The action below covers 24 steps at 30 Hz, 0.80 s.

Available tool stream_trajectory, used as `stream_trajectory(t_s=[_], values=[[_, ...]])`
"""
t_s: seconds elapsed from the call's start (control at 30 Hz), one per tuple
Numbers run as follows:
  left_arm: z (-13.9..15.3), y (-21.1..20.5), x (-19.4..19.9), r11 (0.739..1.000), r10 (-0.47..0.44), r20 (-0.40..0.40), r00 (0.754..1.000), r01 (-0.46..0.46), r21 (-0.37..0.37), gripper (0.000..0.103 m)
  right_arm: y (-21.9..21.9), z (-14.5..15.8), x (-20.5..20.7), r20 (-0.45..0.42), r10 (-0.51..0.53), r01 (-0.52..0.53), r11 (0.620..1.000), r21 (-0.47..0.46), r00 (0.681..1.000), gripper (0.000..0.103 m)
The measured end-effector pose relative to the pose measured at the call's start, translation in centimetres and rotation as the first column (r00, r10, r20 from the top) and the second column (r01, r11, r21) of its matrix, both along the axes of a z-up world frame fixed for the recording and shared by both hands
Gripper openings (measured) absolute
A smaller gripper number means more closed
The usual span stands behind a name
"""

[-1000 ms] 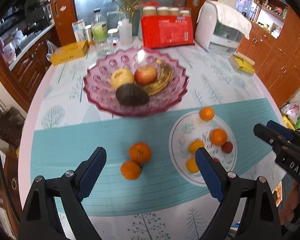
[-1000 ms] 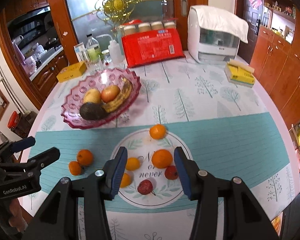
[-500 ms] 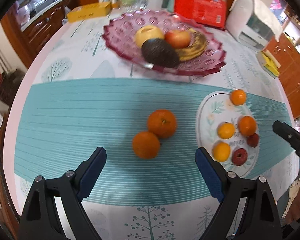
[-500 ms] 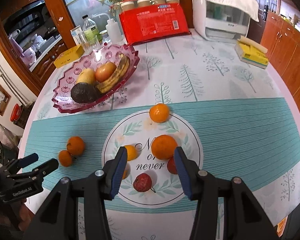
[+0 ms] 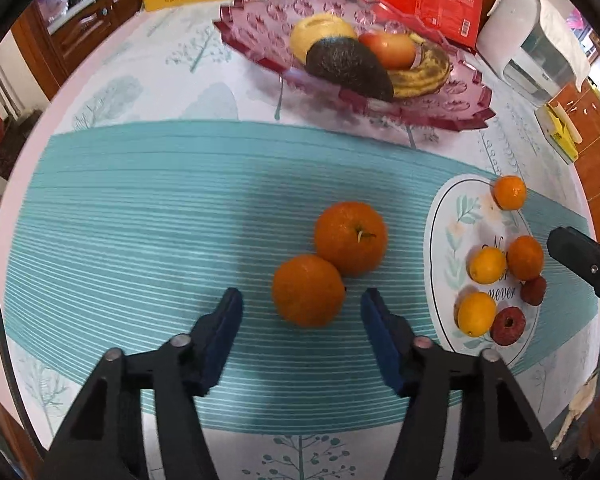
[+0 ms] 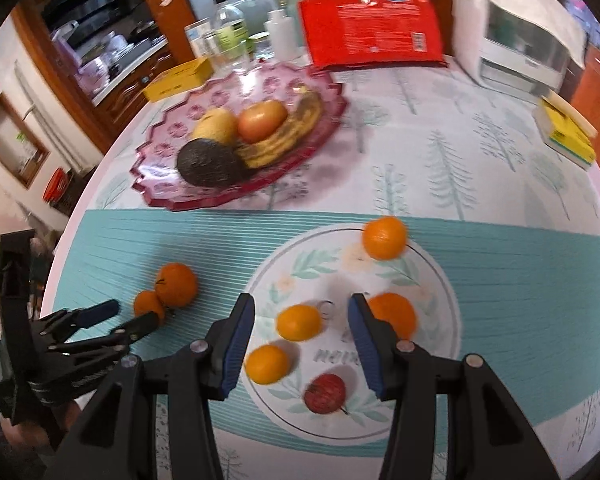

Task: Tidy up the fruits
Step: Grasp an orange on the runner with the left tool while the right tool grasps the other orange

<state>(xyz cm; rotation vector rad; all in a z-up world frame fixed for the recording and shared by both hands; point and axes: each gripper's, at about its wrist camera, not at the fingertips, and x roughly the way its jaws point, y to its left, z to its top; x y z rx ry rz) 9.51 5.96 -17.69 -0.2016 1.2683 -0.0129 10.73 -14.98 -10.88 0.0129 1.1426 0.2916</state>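
Oranges are the nearest loose fruit: two of them sit touching on the teal band of the tablecloth (image 5: pixel 140 208), off the printed plate circle (image 5: pixel 440 240) and on the near side of the pink bowl (image 5: pixel 268 12). The near orange (image 5: pixel 308 290) lies straight ahead of the left gripper (image 5: pixel 302 300), centred in the gap between its two blue pads, and the far orange (image 5: pixel 351 237) sits just behind it and a little toward the plate circle. The left jaws have just been closing, yet bare cloth shows on each side of the near orange, so the pads do not press on it and nothing is held. Being round, the orange has no long axis to line up with; what matters, I judge, is that the far orange touches it, so a squeeze set too deep could catch or nudge both. The right gripper (image 6: pixel 302 312) hangs over the plate circle with its jaws parted and empty, a small yellow-orange fruit (image 6: pixel 299 322) lying between its pads and apart from them. The left hand is clearly the nearer one to the pair on the cloth. The bowl, already holding an avocado (image 5: pixel 348 66), banana and two other fruits, lies beyond them, well apart.
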Motion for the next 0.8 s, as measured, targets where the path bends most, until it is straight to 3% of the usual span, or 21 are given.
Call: stream_trajectory(t_s=[0.23, 0.37, 0.8], values=[[-1.4, 0.9, 0.6, 0.998, 0.023, -0.021, 1.0, -0.024, -0.06, 0.052, 2.3, -0.5, 0.3, -0.012, 0.07, -0.07, 0.998, -0.001, 0.997, 0.049], [-1.9, 0.7, 1.1, 0.994, -0.001, -0.023, 1.0, -0.001, -0.11, 0.039, 3.3, -1.0, 0.3, -0.029, 0.089, -0.089, 0.996, 0.009, 0.996, 0.049], [-1.8, 2.4, 0.3, 0.996, -0.034, -0.018, 0.999, 0.032, -0.082, 0.037, 7.5, -2.4, 0.4, -0.079, 0.149, -0.146, 0.988, 0.04, 0.986, 0.049]])
